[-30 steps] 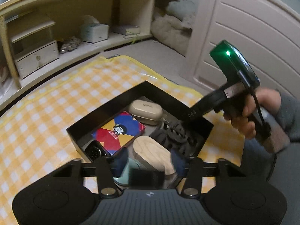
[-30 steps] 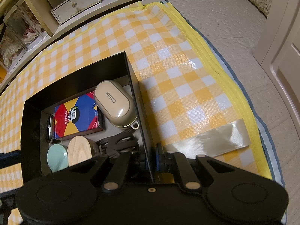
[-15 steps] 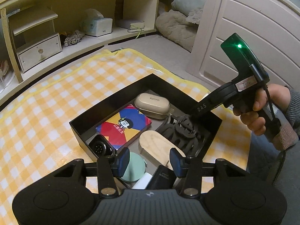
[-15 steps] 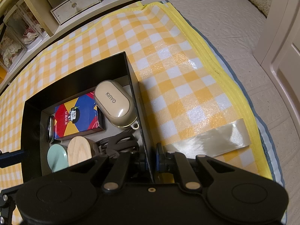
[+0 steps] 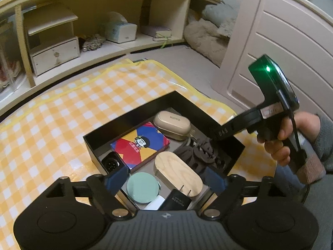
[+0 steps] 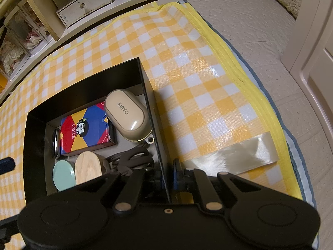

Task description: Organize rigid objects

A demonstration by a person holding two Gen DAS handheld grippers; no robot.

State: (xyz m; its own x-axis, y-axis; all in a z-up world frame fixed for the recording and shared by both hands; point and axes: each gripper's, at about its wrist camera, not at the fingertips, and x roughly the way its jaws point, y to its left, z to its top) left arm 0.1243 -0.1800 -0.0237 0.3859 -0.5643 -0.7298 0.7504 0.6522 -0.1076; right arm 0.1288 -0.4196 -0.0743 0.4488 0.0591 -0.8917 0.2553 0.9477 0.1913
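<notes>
1. We see a black box (image 5: 133, 112) at the centre of the left wrist view, lying on a yellow checked mat (image 5: 52, 125) that fills the left half of the frame.
2. Our left gripper (image 5: 166, 178) hangs over the near end of the box at the bottom of the frame, jaws spread wide and holding nothing; its blue pads (image 5: 116, 178) frame the goods below.
3. Packed inside: a beige KINYO case (image 5: 172, 123) at the far corner, a colourful card box (image 5: 141, 145) to its left, and a black round-faced device (image 5: 111, 163) at the card box's lower left edge.
4. Nearer the camera lie an oval wooden lid (image 5: 179, 171), a mint-green round lid (image 5: 142, 188) touching its left side, and a black adapter (image 5: 177, 201) with two prongs at the bottom edge.
5. A dark tangled item (image 5: 199, 152) sits right of the wooden lid; we cannot tell what it is.
6. In the right wrist view, our right gripper (image 6: 166, 177) at lower centre has its jaws closed on the box's right wall (image 6: 154, 125), one finger on either side.
7. From the left wrist view the right gripper reaches in from the right of the frame, a green light on top, held by the person's hand (image 5: 289, 137).
8. A strip of clear tape (image 6: 231, 154) shines on the mat at the right, beside the box.
9. A wooden shelf unit (image 5: 62, 31) with a white drawer fills the upper left of the left wrist view.
</notes>
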